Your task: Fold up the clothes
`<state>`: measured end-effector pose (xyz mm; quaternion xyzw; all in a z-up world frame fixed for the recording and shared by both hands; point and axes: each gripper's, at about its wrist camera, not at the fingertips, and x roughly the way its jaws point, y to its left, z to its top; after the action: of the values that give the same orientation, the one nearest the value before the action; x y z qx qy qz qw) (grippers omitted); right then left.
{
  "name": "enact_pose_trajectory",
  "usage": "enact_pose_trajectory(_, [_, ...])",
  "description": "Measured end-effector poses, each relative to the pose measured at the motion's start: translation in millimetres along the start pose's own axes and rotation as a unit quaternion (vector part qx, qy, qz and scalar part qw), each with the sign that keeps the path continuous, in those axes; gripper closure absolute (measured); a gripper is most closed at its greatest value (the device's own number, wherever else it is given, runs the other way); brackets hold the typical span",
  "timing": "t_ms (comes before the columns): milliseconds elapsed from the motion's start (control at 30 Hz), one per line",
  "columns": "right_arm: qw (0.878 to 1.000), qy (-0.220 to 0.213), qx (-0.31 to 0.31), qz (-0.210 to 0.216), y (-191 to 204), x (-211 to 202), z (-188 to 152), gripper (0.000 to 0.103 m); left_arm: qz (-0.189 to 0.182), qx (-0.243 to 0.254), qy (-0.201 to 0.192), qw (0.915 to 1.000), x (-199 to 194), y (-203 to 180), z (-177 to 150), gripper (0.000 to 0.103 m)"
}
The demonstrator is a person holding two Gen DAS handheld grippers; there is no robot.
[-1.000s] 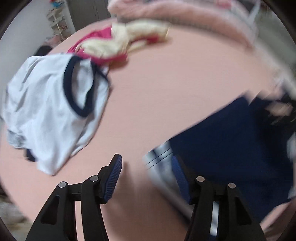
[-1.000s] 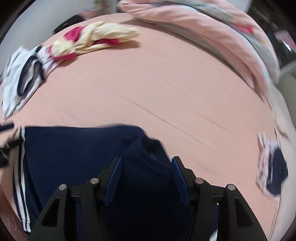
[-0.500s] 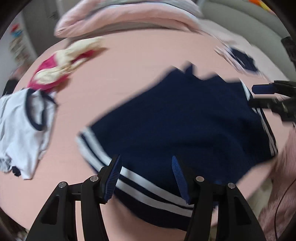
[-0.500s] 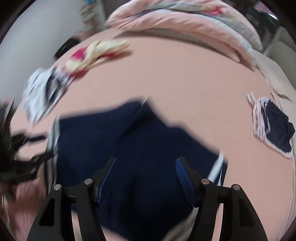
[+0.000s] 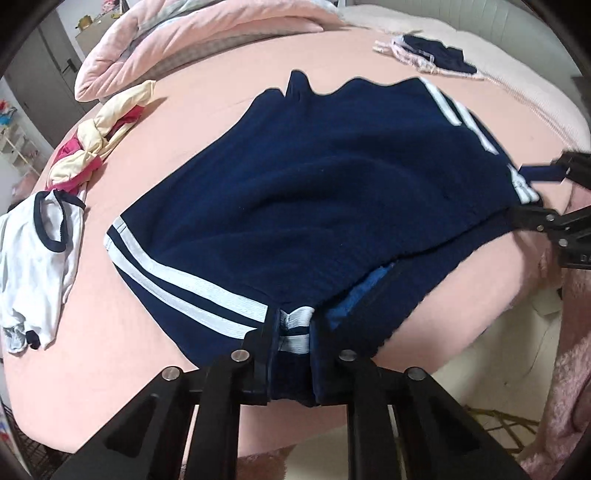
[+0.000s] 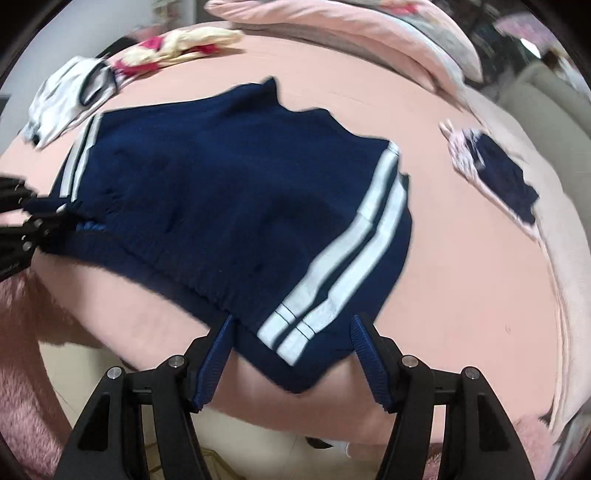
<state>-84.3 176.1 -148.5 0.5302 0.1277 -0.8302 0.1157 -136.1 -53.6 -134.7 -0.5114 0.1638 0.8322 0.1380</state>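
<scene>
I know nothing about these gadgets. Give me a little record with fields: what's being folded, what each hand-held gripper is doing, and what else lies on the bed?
item being folded: navy shorts with white side stripes, spread on the pink bed
left hand-held gripper: closing on the shorts' striped waistband corner
right hand-held gripper: closing, pads not touching yet, the other striped corner between them
other clothes: white shirt with navy trim; pink and cream garment; small navy and pink piece
far edge: pink quilt

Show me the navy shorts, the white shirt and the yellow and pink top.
navy shorts [image 5: 332, 192], left wrist view, middle of the fabric
white shirt [image 5: 26, 266], left wrist view, its body
yellow and pink top [image 5: 103, 133], left wrist view, yellow part
</scene>
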Motion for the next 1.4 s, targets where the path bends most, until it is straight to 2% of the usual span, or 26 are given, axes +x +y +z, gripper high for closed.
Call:
enact_pose_trajectory(33, [1.000, 0.001, 0.011, 0.006, -4.8, 1.4, 0.6, 0.061, -0.001, 0.000, -0.006, 1.0000, -5.8, -0.9, -0.8, 0.093])
enact_pose_trajectory(133, [0.999, -0.015, 0.034, 0.018, -12.6, -8.7, -0.7, 0.074, 0.003, 0.010, -0.021, 0.9997, -22.2, -2.7, -9.6, 0.094])
enact_pose_trajectory(233, [0.998, -0.032, 0.045, 0.037, -17.3, -23.4, -2.7, 0.078, -0.002, 0.026, -0.010, 0.9996, -25.1, -4.2, -18.1, 0.094])
enact_pose_trajectory(300, [0.998, -0.021, 0.042, 0.045, -13.4, -21.3, -4.7, 0.078, -0.012, 0.034, 0.008, 0.9993, -18.0, -5.3, -25.4, 0.093])
enact_pose_trajectory(367, [0.998, 0.030, 0.022, 0.041, -2.7, 1.9, -11.6, 0.077, -0.020, 0.036, 0.048, 0.9980, -1.3, -8.7, -30.2, 0.090])
enact_pose_trajectory(400, [0.998, 0.049, 0.016, 0.034, 0.2, 13.0, -15.3, 0.074, -0.023, 0.035, 0.055, 0.9976, 2.8, -8.2, -27.9, 0.089])
enact_pose_trajectory(433, [0.998, 0.043, 0.021, 0.032, -0.8, 13.4, -16.7, 0.070, -0.030, 0.032, 0.054, 0.9976, 1.0, -6.3, -23.7, 0.087])
enact_pose_trajectory(467, [0.998, 0.040, 0.029, 0.033, -3.8, 10.2, -15.3, 0.067, -0.043, 0.027, 0.048, 0.9975, -3.3, -2.9, -19.4, 0.084])
enact_pose_trajectory(500, [0.998, 0.043, 0.036, 0.034, -7.0, 7.0, -13.1, 0.061, -0.066, 0.017, 0.037, 0.9970, -11.1, 2.4, -15.2, 0.075])
enact_pose_trajectory(533, [0.998, 0.035, 0.044, 0.042, -11.7, -0.1, -10.4, 0.059, -0.090, 0.008, 0.026, 0.9956, -18.9, 7.7, -10.9, 0.069])
enact_pose_trajectory(600, [0.996, 0.009, 0.060, 0.064, -22.3, -17.1, -4.4, 0.057, -0.128, -0.019, -0.007, 0.9916, -35.1, 20.3, -2.0, 0.068])
enact_pose_trajectory(667, [0.993, -0.020, 0.072, 0.086, -31.4, -31.5, 1.2, 0.049, -0.138, -0.042, -0.032, 0.9890, -40.9, 30.1, 7.1, 0.067])
enact_pose_trajectory(700, [0.992, -0.031, 0.077, 0.097, -36.1, -35.3, 4.6, 0.044, -0.126, -0.044, -0.033, 0.9905, -37.3, 30.3, 11.8, 0.068])
enact_pose_trajectory(767, [0.989, -0.040, 0.088, 0.108, -45.4, -35.3, 14.3, 0.043, -0.095, -0.031, -0.013, 0.9950, -22.8, 22.3, 19.4, 0.068])
enact_pose_trajectory(833, [0.991, -0.036, 0.093, 0.088, -60.5, -28.4, 29.0, 0.043, -0.084, -0.024, 0.003, 0.9962, -6.8, 16.1, 30.3, 0.068])
enact_pose_trajectory(933, [0.993, -0.049, 0.092, 0.050, -86.5, -18.1, 59.0, 0.043, -0.094, -0.037, -0.031, 0.9944, 0.6, 12.4, 56.5, 0.068])
enact_pose_trajectory(1000, [0.993, -0.058, 0.092, 0.034, -104.4, -1.0, 79.8, 0.043, -0.083, -0.049, -0.052, 0.9939, 8.2, 10.4, 79.9, 0.068])
enact_pose_trajectory(1067, [0.994, -0.054, 0.091, 0.037, -107.9, 24.1, 99.6, 0.043, -0.066, -0.060, -0.056, 0.9944, 20.4, 5.7, 102.1, 0.068])
enact_pose_trajectory(1133, [0.996, -0.053, 0.063, 0.045, -96.7, 46.7, 111.9, 0.043, -0.061, -0.066, -0.055, 0.9944, 33.2, -0.9, 123.8, 0.068])
enact_pose_trajectory(1200, [0.998, -0.044, 0.032, 0.024, -84.6, 71.5, 117.3, 0.044, -0.057, -0.064, -0.053, 0.9950, 41.6, -7.7, 137.3, 0.068])
enact_pose_trajectory(1233, [0.999, -0.035, 0.028, 0.004, -83.9, 83.3, 115.2, 0.049, -0.052, -0.059, -0.052, 0.9955, 44.7, -11.2, 142.9, 0.068])
enact_pose_trajectory(1267, [0.999, -0.021, 0.043, -0.006, -89.5, 95.7, 111.4, 0.051, -0.045, -0.054, -0.050, 0.9963, 50.4, -12.8, 149.8, 0.068])
enact_pose_trajectory(1333, [0.996, -0.016, 0.092, 0.013, -107.1, 99.4, 109.8, 0.053, -0.027, -0.056, -0.052, 0.9967, 64.9, -7.3, 161.9, 0.068])
enact_pose_trajectory(1400, [0.995, -0.009, 0.095, -0.015, -116.7, 94.4, 113.5, 0.053, -0.003, -0.082, -0.051, 0.9953, 71.2, 5.1, 169.1, 0.068])
